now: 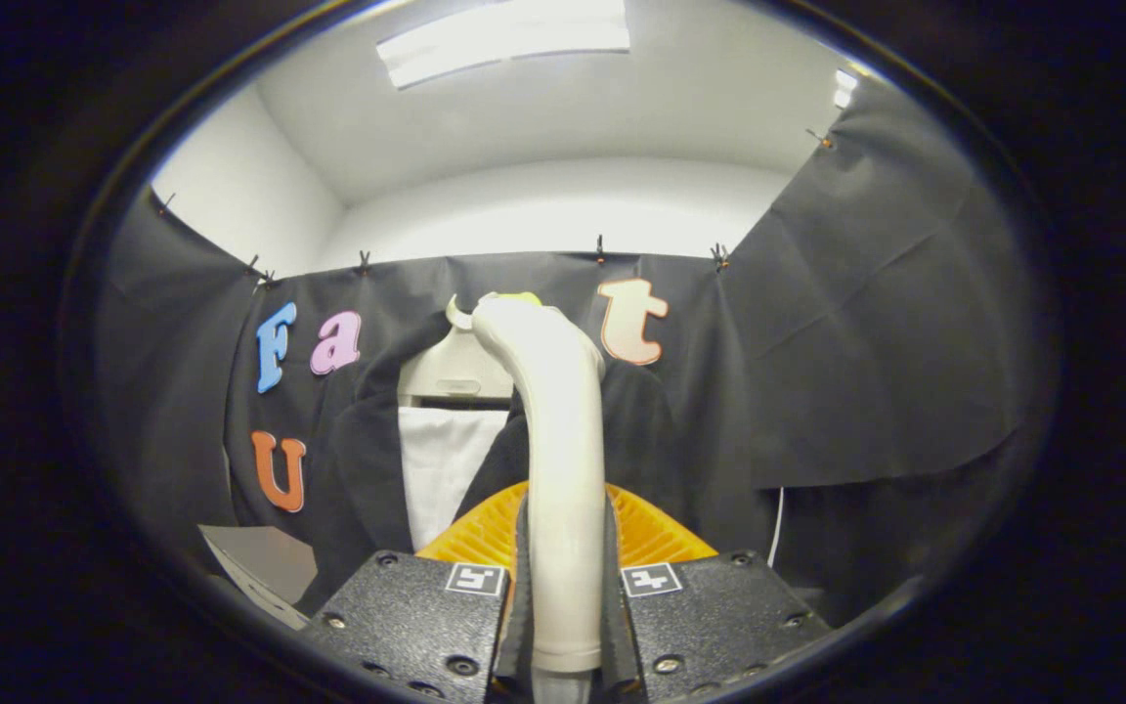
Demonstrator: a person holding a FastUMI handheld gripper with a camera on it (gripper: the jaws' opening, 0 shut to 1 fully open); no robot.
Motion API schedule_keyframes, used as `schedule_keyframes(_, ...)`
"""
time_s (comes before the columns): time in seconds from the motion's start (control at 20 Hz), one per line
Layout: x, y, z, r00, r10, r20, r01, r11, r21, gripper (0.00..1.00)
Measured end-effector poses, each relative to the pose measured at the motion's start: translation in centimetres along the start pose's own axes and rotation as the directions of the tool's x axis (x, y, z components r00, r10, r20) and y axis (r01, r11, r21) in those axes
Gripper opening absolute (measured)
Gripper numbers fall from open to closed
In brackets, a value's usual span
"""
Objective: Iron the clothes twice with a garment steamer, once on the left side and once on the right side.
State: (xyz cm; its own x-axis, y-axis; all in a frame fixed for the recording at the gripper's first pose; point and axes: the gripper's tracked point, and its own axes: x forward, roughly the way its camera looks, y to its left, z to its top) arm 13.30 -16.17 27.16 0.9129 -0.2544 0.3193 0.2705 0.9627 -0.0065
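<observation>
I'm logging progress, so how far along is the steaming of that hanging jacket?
Done: the gripper has its jaws clamped on the white garment steamer, held upright. In hand: its head sits near the dark jacket's collar, ahead of the hanger. Left: whether either side pass has happened cannot be told.

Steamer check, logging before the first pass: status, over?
Gripper shut on steamer handle. Steamer head up, in front of dark jacket on hanger. White shirt inside the jacket. Nothing between steamer and garment.

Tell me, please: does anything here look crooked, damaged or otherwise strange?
Nothing stands out. The gripper is shut on the steamer, which stands upright between the fingers. Beyond it, the dark jacket with a white shirt hangs straight on its hanger.
</observation>
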Motion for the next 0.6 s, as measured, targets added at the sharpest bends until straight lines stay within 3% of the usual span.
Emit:
schedule_keyframes(0.35,3.4,-2.0,0.4,1.000,-0.012,0.022,0.013,1.000,-0.005,0.30)
schedule_keyframes(0.6,2.7,-0.5,-1.8,1.000,0.015,-0.028,-0.015,1.000,-0.003,0.30)
